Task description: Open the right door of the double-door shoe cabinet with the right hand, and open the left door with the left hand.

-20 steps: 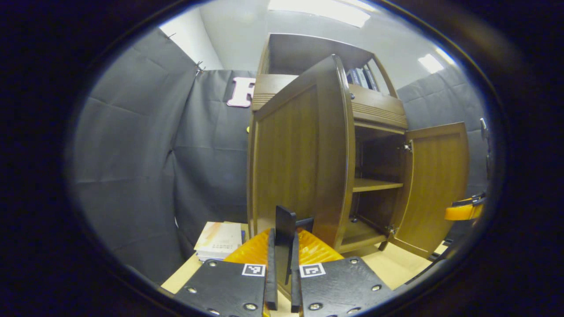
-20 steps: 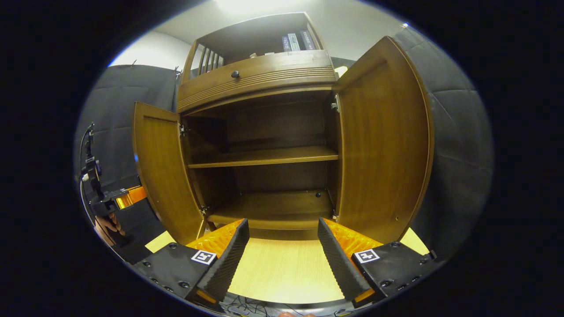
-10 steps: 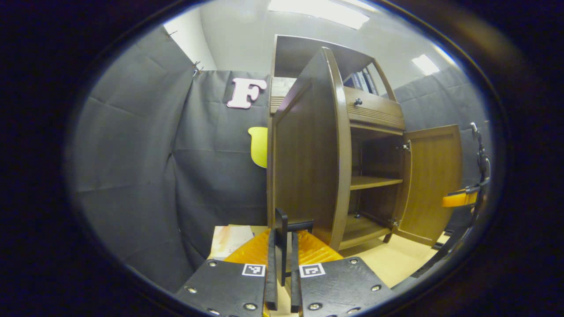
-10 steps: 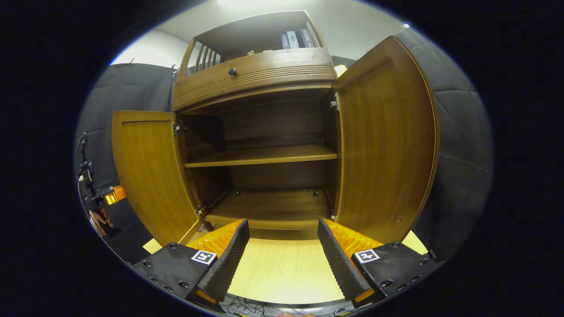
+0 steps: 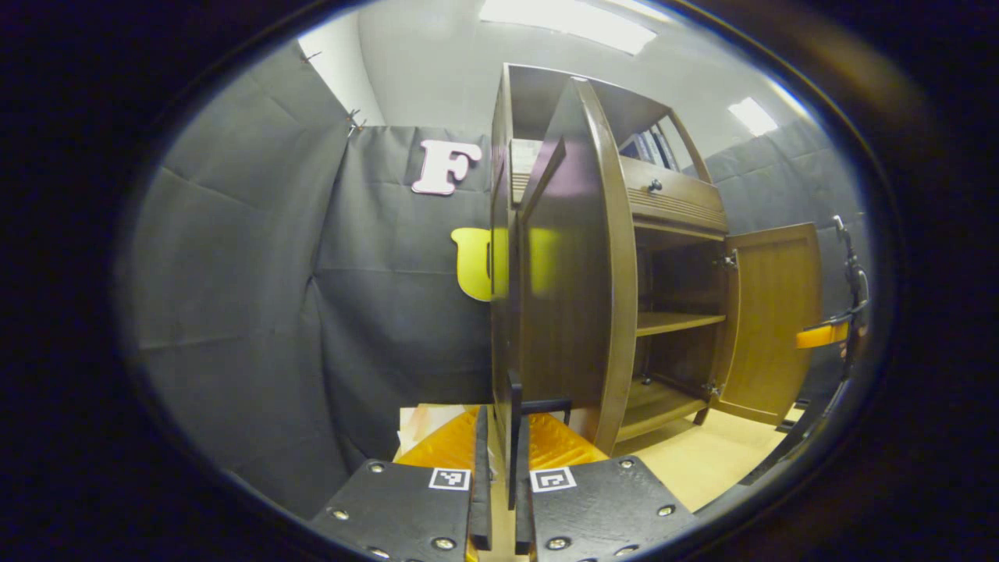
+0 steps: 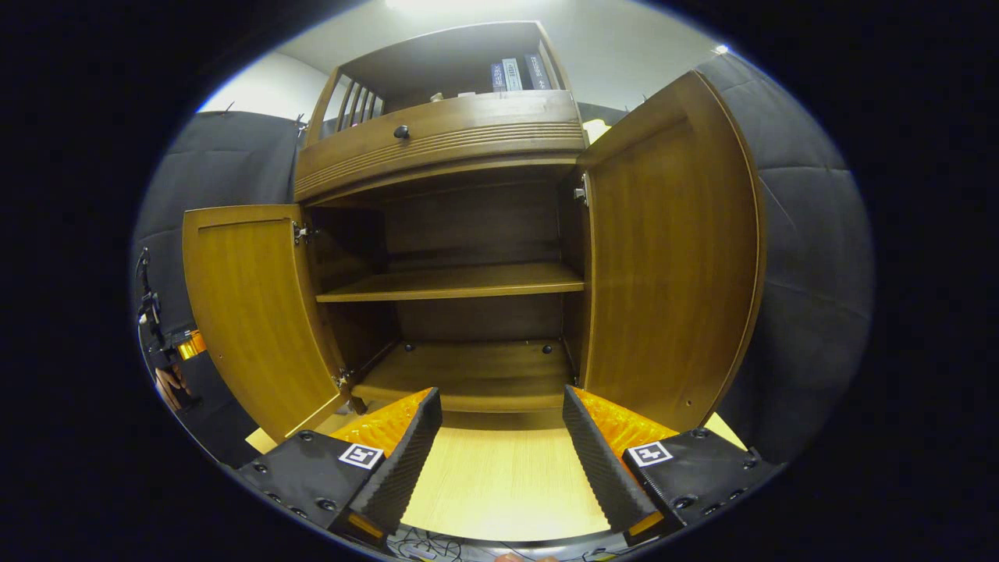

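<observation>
Two doors of the cabinet (image 5: 671,211) are seen swung out in the left gripper view. The left door (image 5: 577,257) fills the centre, seen nearly edge-on, so its panel is foreshortened and hard to read. The left gripper (image 5: 499,476) is seen at the bottom centre, its fingers (image 5: 479,484) clenched on a thin black handle (image 5: 514,421) at the door's lower edge. Where the handle joins the door is hidden behind the fingers. The right door (image 5: 769,320) is seen at centre right, wide open. Beyond it, at the right edge, part of the right gripper (image 5: 827,336) is seen, cut off by the rim, its state not readable there. A pale stack (image 5: 425,421) at lower centre is mostly hidden by the fingers and cannot be identified.

In the right gripper view the cabinet (image 6: 445,144) is met head-on, which the other view does not give: a bare shelf (image 6: 453,282) and floor are seen inside, with a knobbed drawer (image 6: 401,133) and books (image 6: 513,74) above. The left door (image 6: 254,312) stands at centre left, the right door (image 6: 671,250) at centre right. The right gripper (image 6: 499,460) at the bottom is released, fingers spread over the table (image 6: 499,484), touching nothing. The left gripper (image 6: 175,351) is glimpsed small at the left edge, half hidden by the door.
</observation>
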`<state>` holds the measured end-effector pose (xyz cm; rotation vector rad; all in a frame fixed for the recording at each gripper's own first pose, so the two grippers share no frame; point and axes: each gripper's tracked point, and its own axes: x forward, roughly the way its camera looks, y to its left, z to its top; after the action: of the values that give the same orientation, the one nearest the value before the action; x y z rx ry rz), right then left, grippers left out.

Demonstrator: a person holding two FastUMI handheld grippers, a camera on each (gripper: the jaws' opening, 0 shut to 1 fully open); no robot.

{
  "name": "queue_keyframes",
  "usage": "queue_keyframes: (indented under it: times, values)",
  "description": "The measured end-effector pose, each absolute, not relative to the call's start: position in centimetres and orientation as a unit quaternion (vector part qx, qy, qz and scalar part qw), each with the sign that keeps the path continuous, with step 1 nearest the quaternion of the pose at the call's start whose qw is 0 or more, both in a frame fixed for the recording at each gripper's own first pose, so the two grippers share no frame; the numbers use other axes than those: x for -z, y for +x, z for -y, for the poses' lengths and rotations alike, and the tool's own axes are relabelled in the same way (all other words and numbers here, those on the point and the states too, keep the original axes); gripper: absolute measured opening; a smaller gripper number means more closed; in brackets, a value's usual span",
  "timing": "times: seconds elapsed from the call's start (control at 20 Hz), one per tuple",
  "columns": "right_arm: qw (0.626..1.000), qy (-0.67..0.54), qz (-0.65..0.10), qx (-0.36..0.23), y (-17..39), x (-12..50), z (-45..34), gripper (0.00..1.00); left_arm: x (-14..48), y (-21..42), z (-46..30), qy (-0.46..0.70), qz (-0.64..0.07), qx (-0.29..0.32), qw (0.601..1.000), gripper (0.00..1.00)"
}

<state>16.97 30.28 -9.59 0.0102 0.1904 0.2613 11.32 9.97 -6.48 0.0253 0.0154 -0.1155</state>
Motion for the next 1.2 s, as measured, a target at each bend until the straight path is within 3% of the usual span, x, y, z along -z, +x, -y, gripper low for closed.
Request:
queue_keyframes:
  times: [0.3, 0.6, 1.05, 1.2]
  values:
    - [0.989, 0.007, -0.088, -0.119, 17.0, 9.3, -28.9, 0.93, 6.4, 10.2, -10.2, 0.014, -0.009, 0.034, 0.999, 0.14]
    - [0.990, 0.007, -0.078, -0.118, 17.2, 8.9, -27.3, 0.93, 3.9, 4.4, -9.9, -0.008, 0.001, -0.004, 1.000, 0.14]
    - [0.987, -0.002, -0.066, -0.150, 16.8, 6.8, -24.0, 0.92, -2.9, -0.2, -0.7, -0.034, 0.020, -0.040, 0.998, 0.14]
    - [0.984, -0.007, -0.063, -0.167, 16.4, 6.0, -23.2, 0.93, -3.9, -0.3, 1.9, -0.056, 0.030, -0.061, 0.996, 0.46]
